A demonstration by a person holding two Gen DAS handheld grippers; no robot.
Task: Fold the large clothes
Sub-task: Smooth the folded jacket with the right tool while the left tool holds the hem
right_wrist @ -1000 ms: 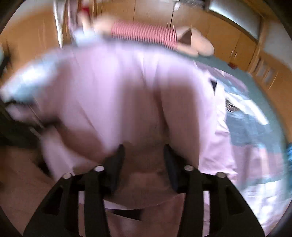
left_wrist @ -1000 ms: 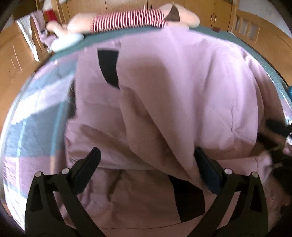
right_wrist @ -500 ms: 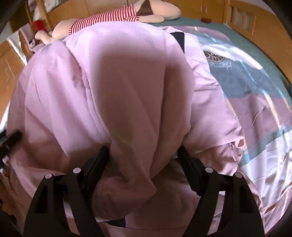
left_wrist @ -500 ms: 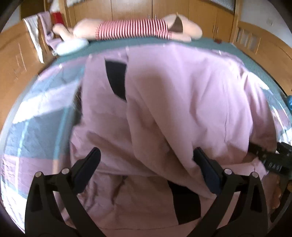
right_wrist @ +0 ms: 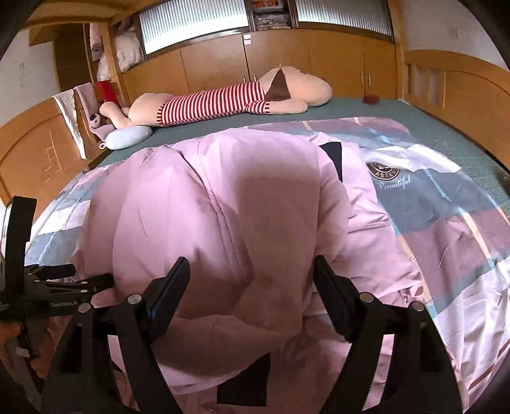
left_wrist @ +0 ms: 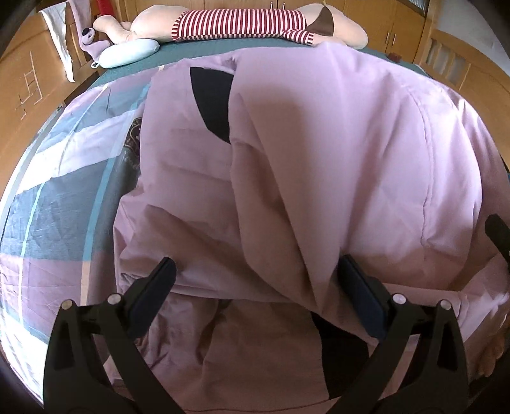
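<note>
Lying lengthwise toward the bed's far edge, the pink jacket sits mid-bed. Only the right view shows cupboards. Left tool and right tool gape apart, unclamped.

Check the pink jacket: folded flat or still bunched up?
Bunched up. The pink jacket mounds high on the quilt, one side draped over itself, creased, not flat.

My left wrist camera looks steeply down along its gripper's fingers, close over the pink garment on the bed. My right wrist camera tilts less, taking in the garment, the cupboards and headboard. Both views share the garment's folded bulk, the patterned quilt and the striped plush toy at the far side.
</note>
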